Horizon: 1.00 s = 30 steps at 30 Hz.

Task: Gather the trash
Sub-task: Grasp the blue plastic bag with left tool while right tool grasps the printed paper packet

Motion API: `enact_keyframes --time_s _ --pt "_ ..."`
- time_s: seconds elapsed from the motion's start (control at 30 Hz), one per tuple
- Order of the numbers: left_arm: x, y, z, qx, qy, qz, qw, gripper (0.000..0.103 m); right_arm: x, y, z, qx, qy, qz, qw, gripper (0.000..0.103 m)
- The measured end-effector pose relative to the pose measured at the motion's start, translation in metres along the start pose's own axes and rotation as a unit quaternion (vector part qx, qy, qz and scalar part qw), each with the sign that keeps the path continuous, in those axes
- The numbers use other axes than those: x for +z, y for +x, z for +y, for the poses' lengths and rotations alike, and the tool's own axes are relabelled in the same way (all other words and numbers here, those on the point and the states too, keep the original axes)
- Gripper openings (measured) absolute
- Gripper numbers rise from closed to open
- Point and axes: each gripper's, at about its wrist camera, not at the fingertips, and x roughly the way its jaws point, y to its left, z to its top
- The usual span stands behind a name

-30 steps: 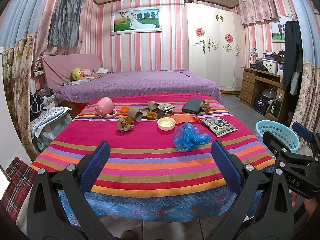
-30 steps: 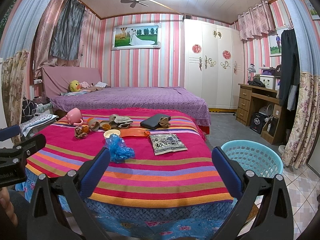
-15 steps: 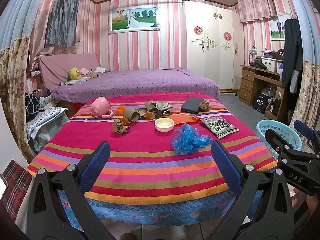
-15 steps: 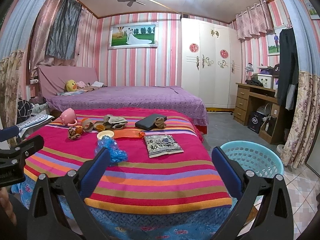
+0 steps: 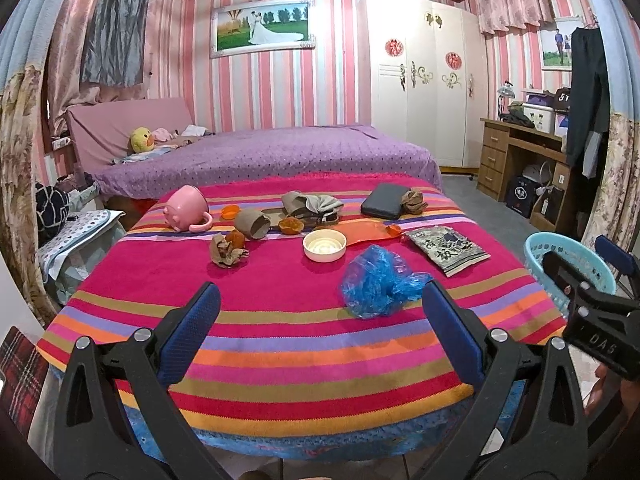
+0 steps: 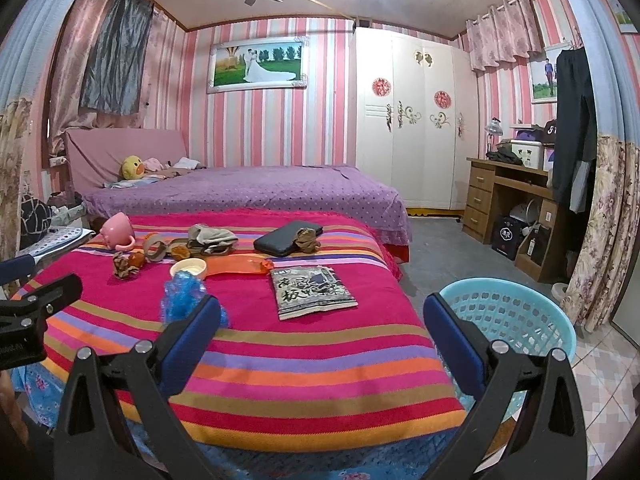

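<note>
A table with a striped cloth (image 5: 280,332) holds trash: a crumpled blue plastic bag (image 5: 376,280), a brown paper wad (image 5: 226,252), orange peel (image 5: 290,226), an orange wrapper (image 5: 366,234) and a cardboard tube (image 5: 254,223). The blue bag also shows in the right wrist view (image 6: 182,292). A light blue basket (image 6: 508,316) stands on the floor right of the table. My left gripper (image 5: 320,328) is open and empty over the table's near edge, just short of the blue bag. My right gripper (image 6: 320,332) is open and empty between table and basket.
On the table also lie a pink mug (image 5: 186,208), a white bowl (image 5: 325,245), a printed packet (image 5: 448,248), a dark case (image 5: 384,206) and a grey cloth (image 5: 312,205). A purple bed (image 5: 260,156) is behind. A wooden desk (image 6: 508,200) stands right.
Both grippers have moved forward toward the table, so the table items look closer. Both stay open and empty.
</note>
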Motion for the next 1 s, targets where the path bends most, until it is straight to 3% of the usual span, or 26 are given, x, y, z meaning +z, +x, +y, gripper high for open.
enact_keyframes --time_s 0.3,0.6,0.7,0.77,0.83,0.93,1.0 --pt "0.017 0.046 0.003 -0.001 0.01 0.021 0.9997 0.098 0.021 0.038 -0.012 -0.005 0.001 0.01 1.0 0.099" --pt "0.024 0.118 -0.031 -0.053 0.027 0.055 0.9967 0.097 0.068 0.105 -0.03 -0.035 -0.013 0.004 0.999 0.099" --pt "0.011 0.139 -0.039 -0.058 0.033 0.074 0.995 0.097 0.063 0.141 -0.031 -0.03 -0.033 0.043 0.998 0.099" --pt "0.004 0.153 -0.043 -0.069 0.036 0.1 0.9919 0.089 0.049 0.159 -0.032 -0.026 -0.039 0.071 0.996 0.099" --pt "0.001 0.163 -0.045 -0.084 0.04 0.121 0.9883 0.063 0.036 0.172 -0.034 -0.023 -0.028 0.095 0.995 0.099" --pt "0.003 0.169 -0.045 -0.099 0.037 0.139 0.9846 0.032 0.027 0.192 -0.033 -0.002 -0.017 0.134 0.991 0.099" --pt "0.008 0.169 -0.039 -0.088 0.037 0.131 0.9868 0.029 0.019 0.208 -0.027 0.001 -0.031 0.168 0.985 0.099"
